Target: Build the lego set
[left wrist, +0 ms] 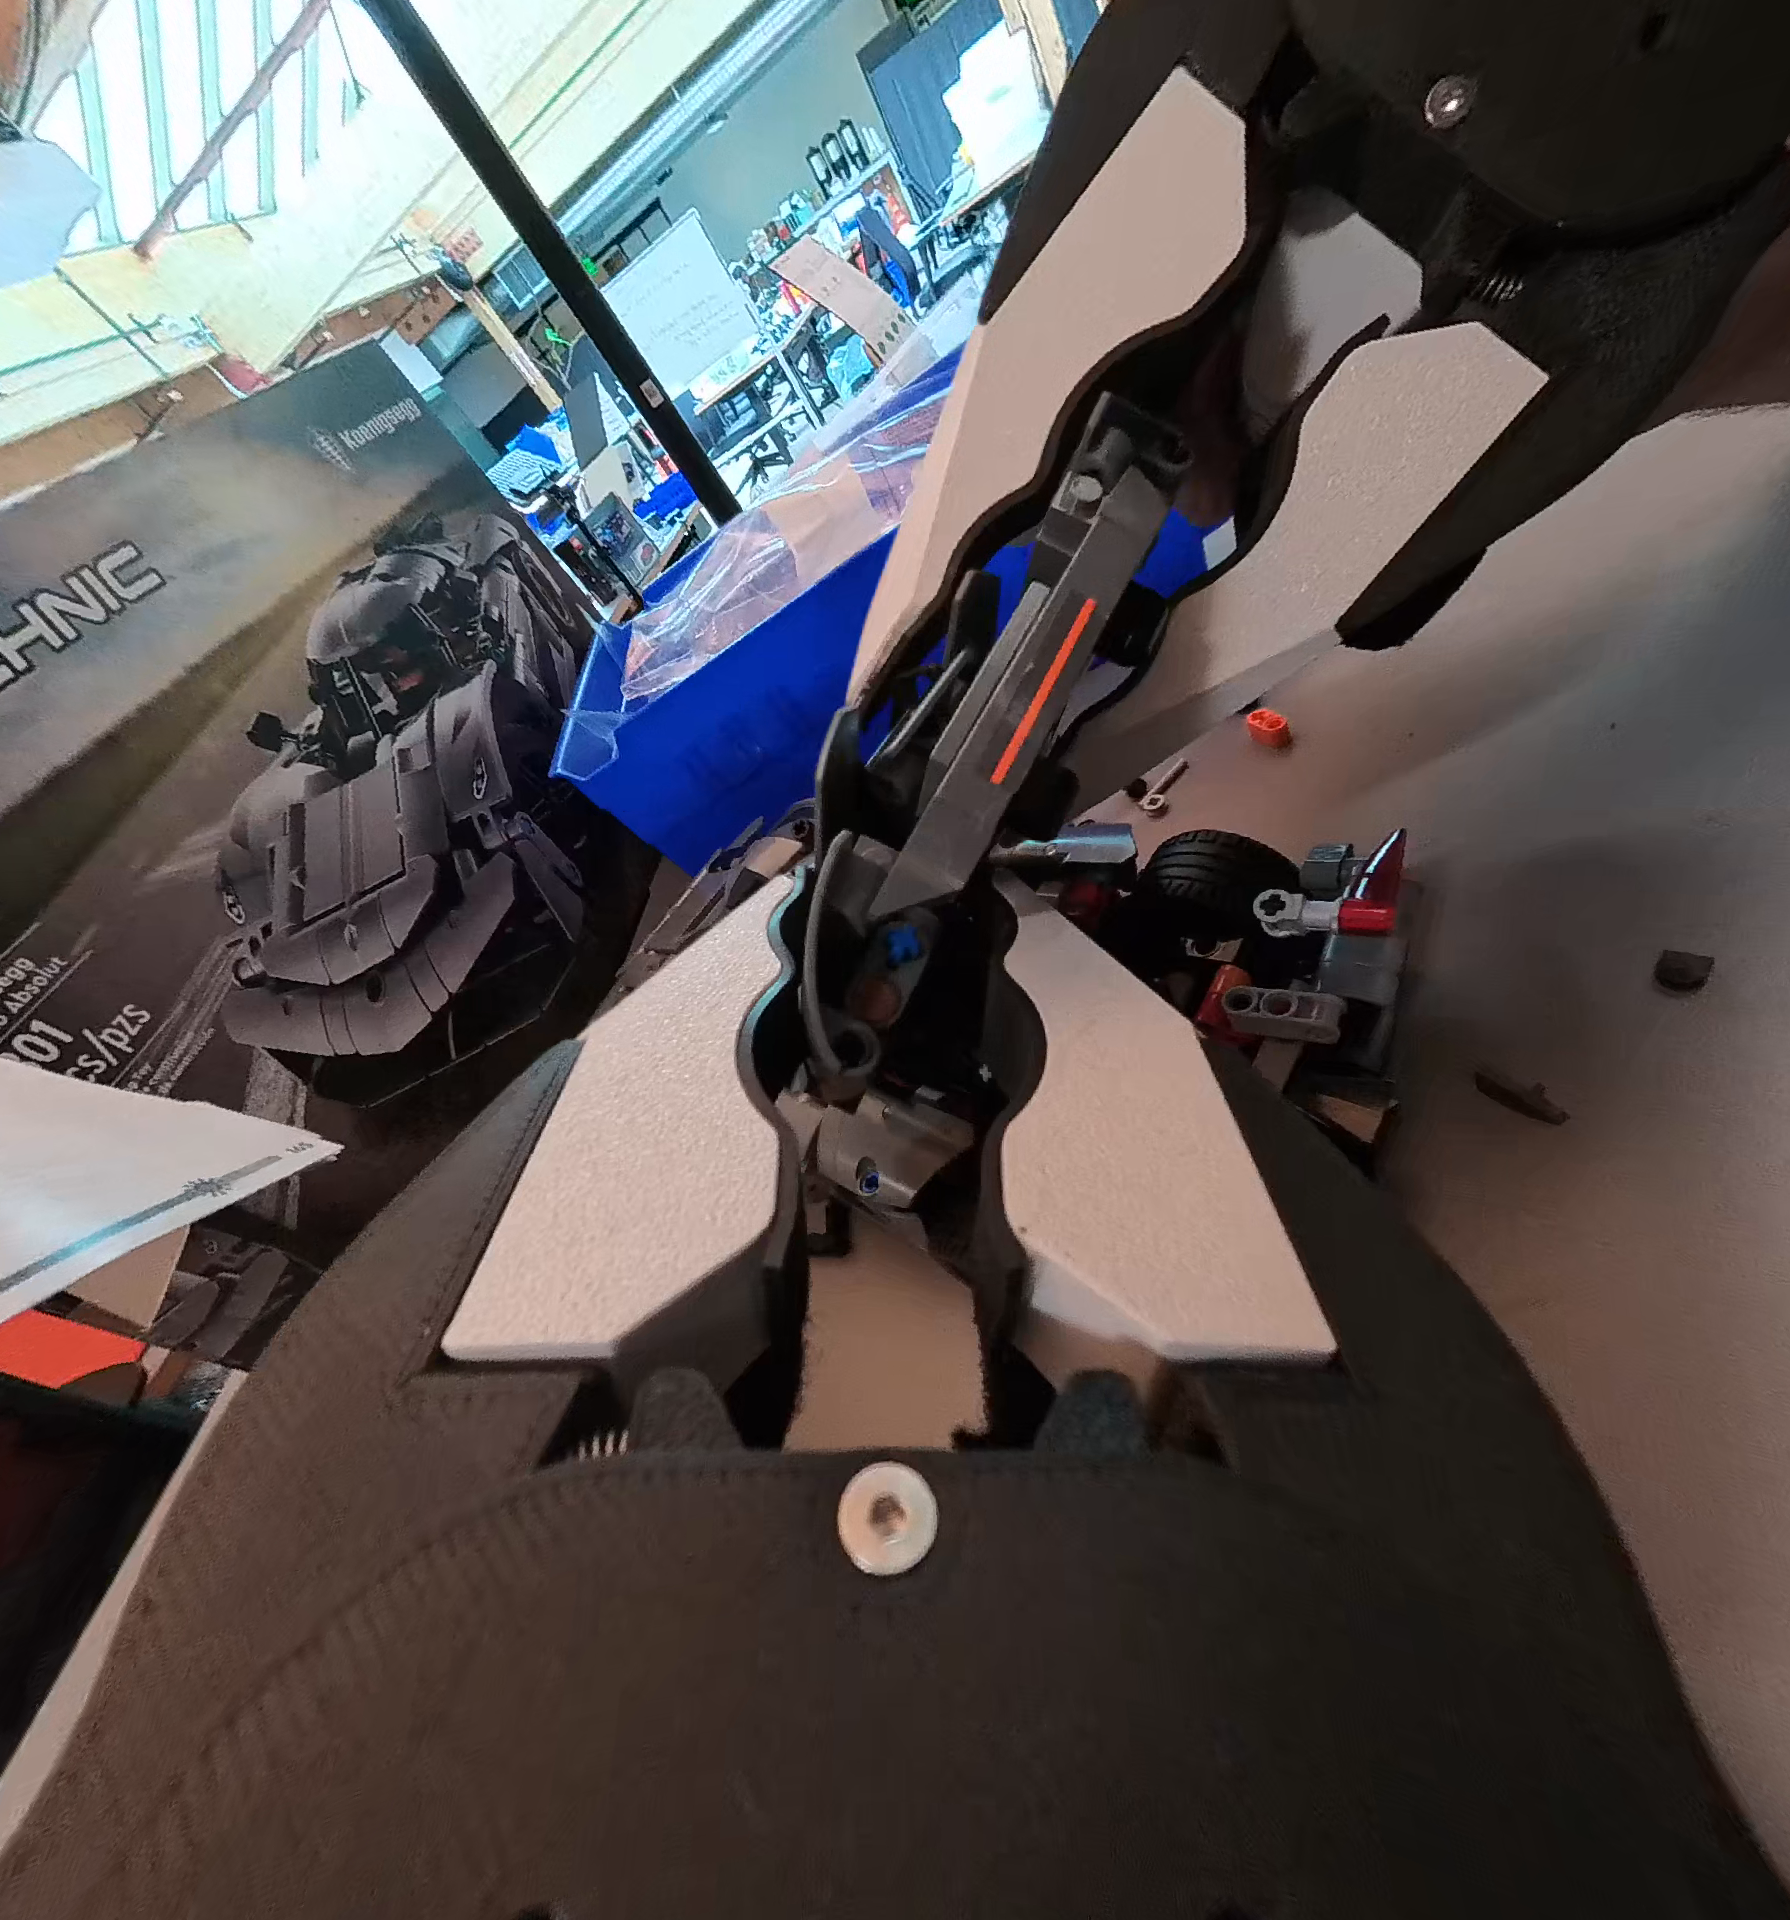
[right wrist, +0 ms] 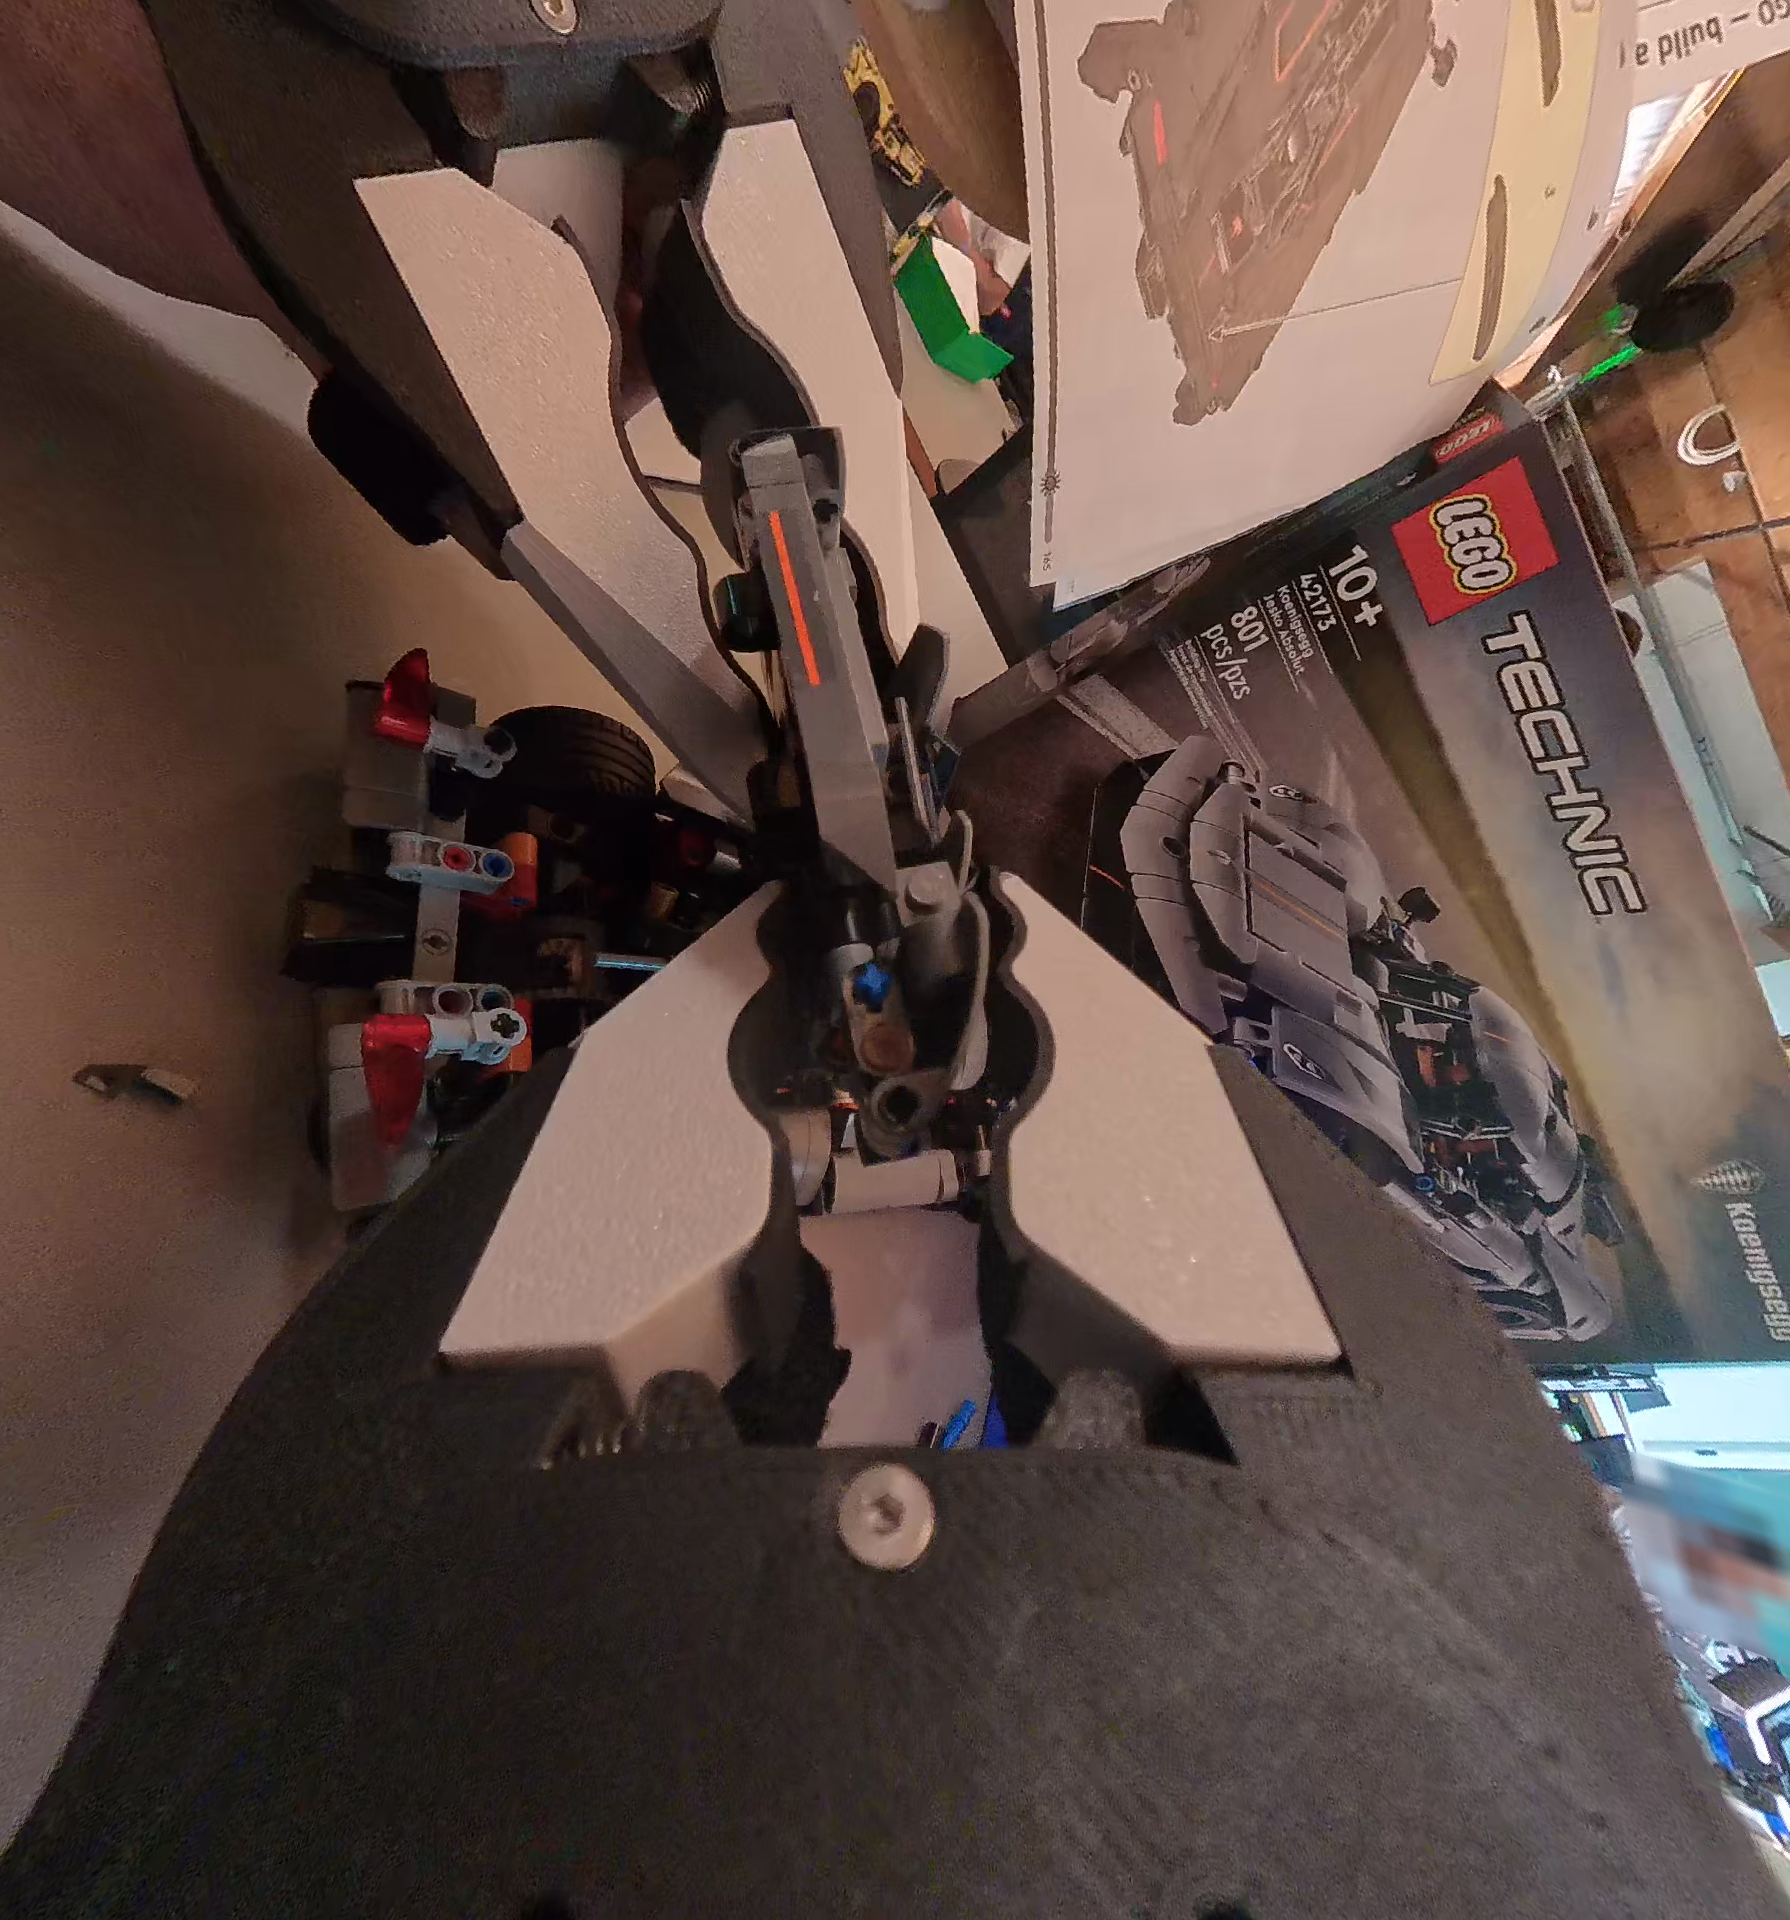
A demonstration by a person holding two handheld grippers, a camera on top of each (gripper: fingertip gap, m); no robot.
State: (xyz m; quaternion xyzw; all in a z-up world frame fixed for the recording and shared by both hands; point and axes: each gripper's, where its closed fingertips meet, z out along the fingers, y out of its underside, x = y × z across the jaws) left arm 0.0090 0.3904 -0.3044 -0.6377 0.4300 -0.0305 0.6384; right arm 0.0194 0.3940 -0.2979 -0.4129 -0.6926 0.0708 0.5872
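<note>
Behind the pale worktable (left wrist: 1649,1195) a workshop is spreading out, cluttered and blurred. One printed set box (left wrist: 247,748), showing a grey car and bearing writing, is leaning at the left, one blue bin (left wrist: 725,748) with clear bags beside it. Both grippers are clamping one long grey assembly (left wrist: 1026,707) with an orange stripe: the left gripper (left wrist: 896,997) is gripping its near end, the right gripper (left wrist: 1161,499) the far end. One partly built chassis (left wrist: 1317,935) with a black tyre is lying below, and one orange piece (left wrist: 1268,727) is sitting apart.
</note>
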